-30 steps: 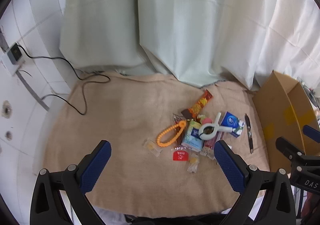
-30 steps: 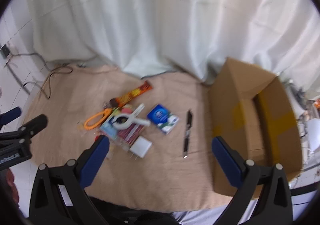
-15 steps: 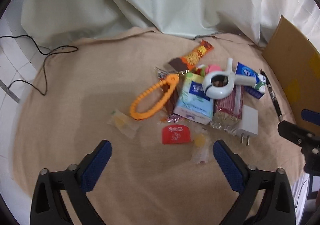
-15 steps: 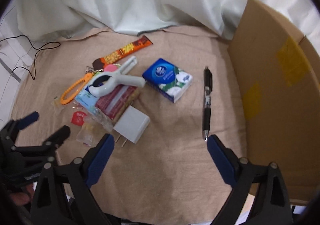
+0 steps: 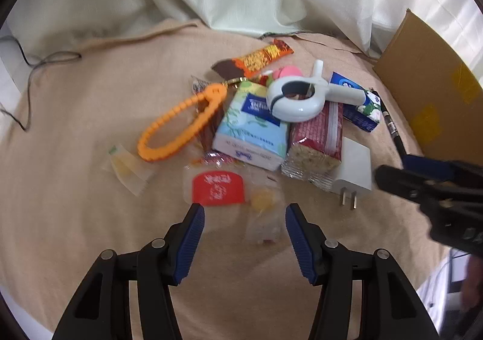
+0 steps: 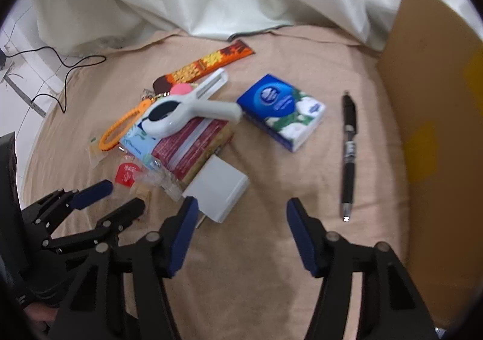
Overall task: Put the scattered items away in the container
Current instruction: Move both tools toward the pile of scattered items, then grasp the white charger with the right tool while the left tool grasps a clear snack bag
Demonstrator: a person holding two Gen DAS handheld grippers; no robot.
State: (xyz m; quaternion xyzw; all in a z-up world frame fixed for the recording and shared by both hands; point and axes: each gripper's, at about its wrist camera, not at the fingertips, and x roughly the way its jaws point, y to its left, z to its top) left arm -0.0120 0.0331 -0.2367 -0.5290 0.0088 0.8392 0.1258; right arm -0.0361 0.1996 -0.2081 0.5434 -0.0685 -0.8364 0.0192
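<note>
A pile of small items lies on a tan cloth: a white clamp (image 5: 297,98), a light blue tissue pack (image 5: 252,131), a red cracker pack (image 5: 317,143), an orange bead loop (image 5: 181,125), a red-label sachet (image 5: 217,189) and a clear candy wrapper (image 5: 262,216). My left gripper (image 5: 244,216) is open, its fingers on either side of the candy wrapper. My right gripper (image 6: 241,216) is open beside a white charger (image 6: 215,189). A black pen (image 6: 348,143) and a dark blue tissue pack (image 6: 282,110) lie near the cardboard box (image 6: 437,128).
A snack bar (image 5: 256,60) lies at the far side of the pile. A clear yellow wrapper (image 5: 126,166) lies to the left. A black cable (image 5: 39,65) runs at the cloth's left edge. White curtains hang behind.
Both grippers have moved down and forward toward the pile. Their jaws have narrowed. The left one now frames the candy wrapper and the right one is at the charger.
</note>
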